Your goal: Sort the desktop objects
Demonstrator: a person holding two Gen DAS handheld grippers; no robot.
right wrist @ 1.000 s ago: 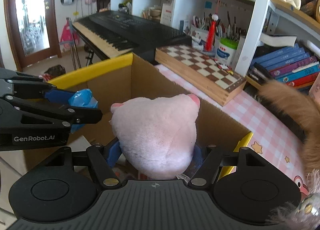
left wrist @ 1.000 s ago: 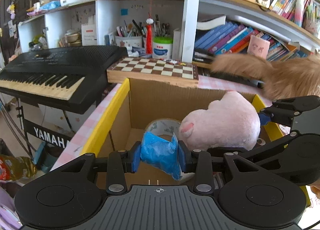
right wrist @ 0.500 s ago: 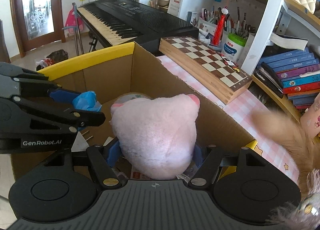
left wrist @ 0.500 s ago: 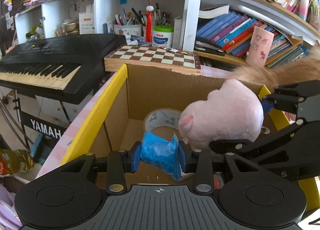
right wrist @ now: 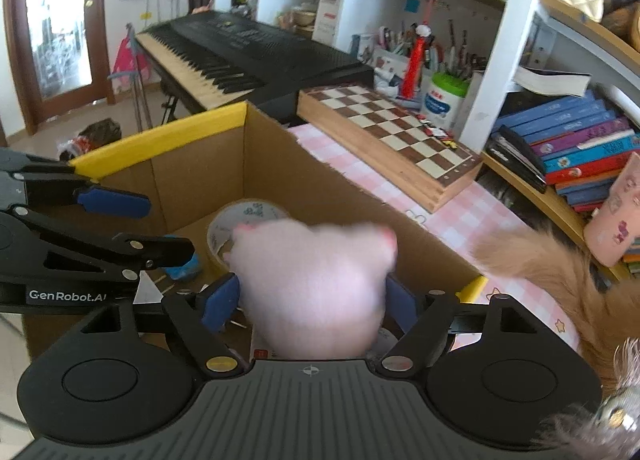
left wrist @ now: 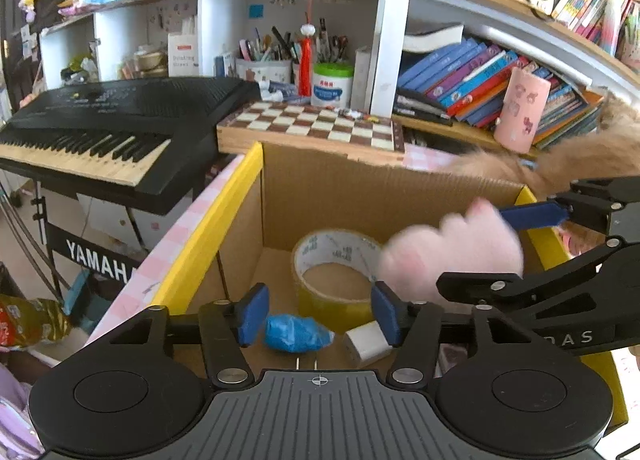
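Observation:
My left gripper (left wrist: 319, 314) hangs over an open cardboard box (left wrist: 216, 236) with a yellow-taped rim. Its jaws are opening and nothing is between them. A crumpled blue wad (left wrist: 296, 334) lies loose on the box floor below, beside a tape roll (left wrist: 336, 272) and a small white block (left wrist: 366, 344). My right gripper (right wrist: 310, 302) is over the same box (right wrist: 160, 140), jaws opening. The pink plush toy (right wrist: 312, 284) is blurred between its pads, which stand off its sides. In the left wrist view the plush (left wrist: 452, 256) sinks into the box.
A black keyboard (left wrist: 100, 128) stands left of the box. A wooden chessboard (left wrist: 312, 128) lies behind it on the pink checked cloth. Shelves with books (left wrist: 480, 80), pen cups and a pink cup (left wrist: 520, 116) rise behind. Something tan and furry (right wrist: 540, 272) reaches in at right.
Both grippers have opened. The blue wad left the left pads and fell to the box floor. The pink plush slipped lower between the right pads and is blurred with motion.

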